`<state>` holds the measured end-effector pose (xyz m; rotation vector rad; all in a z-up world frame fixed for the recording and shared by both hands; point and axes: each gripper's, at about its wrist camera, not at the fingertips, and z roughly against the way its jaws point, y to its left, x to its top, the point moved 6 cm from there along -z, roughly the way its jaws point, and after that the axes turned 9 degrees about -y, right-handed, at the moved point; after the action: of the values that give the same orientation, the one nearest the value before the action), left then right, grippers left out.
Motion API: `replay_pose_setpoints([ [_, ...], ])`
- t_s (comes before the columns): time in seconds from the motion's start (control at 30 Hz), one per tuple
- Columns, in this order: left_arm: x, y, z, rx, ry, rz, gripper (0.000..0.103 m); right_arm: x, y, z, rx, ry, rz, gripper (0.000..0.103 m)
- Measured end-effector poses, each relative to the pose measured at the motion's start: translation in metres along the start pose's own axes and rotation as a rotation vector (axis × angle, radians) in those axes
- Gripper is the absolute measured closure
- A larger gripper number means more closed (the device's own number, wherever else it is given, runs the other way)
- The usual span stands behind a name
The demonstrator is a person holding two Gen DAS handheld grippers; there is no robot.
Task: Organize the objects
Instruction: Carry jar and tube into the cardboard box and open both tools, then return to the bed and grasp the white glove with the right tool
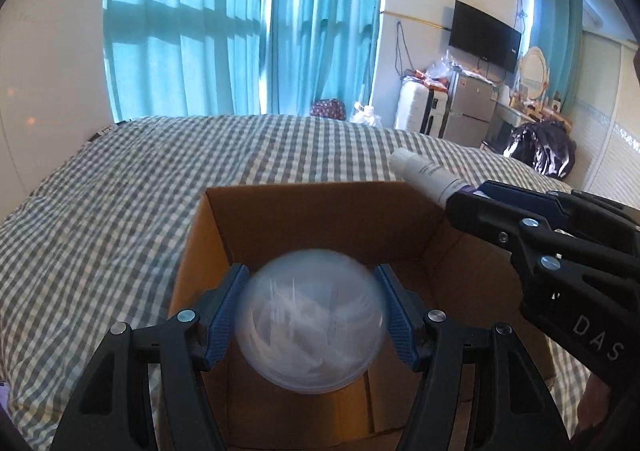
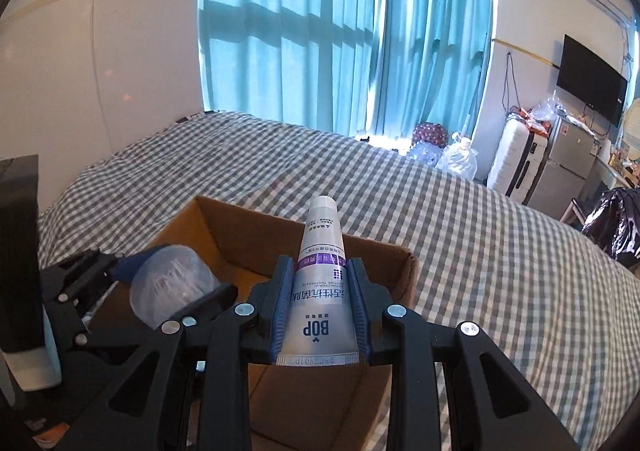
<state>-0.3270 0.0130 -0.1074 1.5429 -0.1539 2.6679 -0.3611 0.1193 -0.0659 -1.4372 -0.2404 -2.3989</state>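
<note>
An open cardboard box (image 1: pixel 280 211) sits on the checked bed; it also shows in the right wrist view (image 2: pixel 240 239). My left gripper (image 1: pixel 312 315) is shut on a round clear plastic container (image 1: pixel 312 321) with white sticks inside, held over the box opening; the container also shows in the right wrist view (image 2: pixel 172 287). My right gripper (image 2: pixel 320 291) is shut on a white toothpaste tube (image 2: pixel 320 291), cap pointing away, above the box's right side. The tube (image 1: pixel 428 175) and right gripper (image 1: pixel 468 201) also appear in the left wrist view.
The grey-and-white checked bedspread (image 1: pixel 120 191) surrounds the box. Teal curtains (image 1: pixel 240 23) hang behind. A black object (image 2: pixel 18 251) stands at the left. A suitcase (image 2: pixel 516 159), a fridge (image 2: pixel 572 155) and a black bag (image 2: pixel 616 223) stand at the far right.
</note>
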Motion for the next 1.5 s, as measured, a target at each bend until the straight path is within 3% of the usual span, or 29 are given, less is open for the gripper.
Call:
replay_pose_setpoints([
  [0.17,0.003,-0.004,0.011,0.017,-0.035,-0.041,0.015,0.0,-0.001,0.012,-0.011,-0.013,-0.012,0.074],
  [0.27,0.006,-0.002,0.024,0.012,-0.052,-0.028,0.006,0.007,-0.008,0.032,-0.021,-0.051,-0.048,0.047],
  [0.3,0.007,0.001,0.029,0.018,-0.053,-0.019,0.005,0.01,-0.011,0.04,-0.024,-0.065,-0.063,0.04],
  [0.63,0.021,0.026,0.108,0.069,-0.099,0.075,0.0,0.03,-0.012,0.135,-0.054,-0.127,-0.066,0.029],
  [0.8,0.018,0.025,0.151,0.084,-0.117,0.059,0.0,0.026,0.003,0.188,-0.087,-0.141,-0.015,0.023],
  [1.13,-0.023,0.021,0.203,0.073,-0.094,0.036,0.0,-0.02,0.03,0.248,-0.087,-0.121,-0.018,0.017],
  [1.5,-0.119,0.026,0.186,0.137,0.006,0.017,0.0,-0.115,0.044,0.204,-0.053,0.009,-0.065,0.017],
])
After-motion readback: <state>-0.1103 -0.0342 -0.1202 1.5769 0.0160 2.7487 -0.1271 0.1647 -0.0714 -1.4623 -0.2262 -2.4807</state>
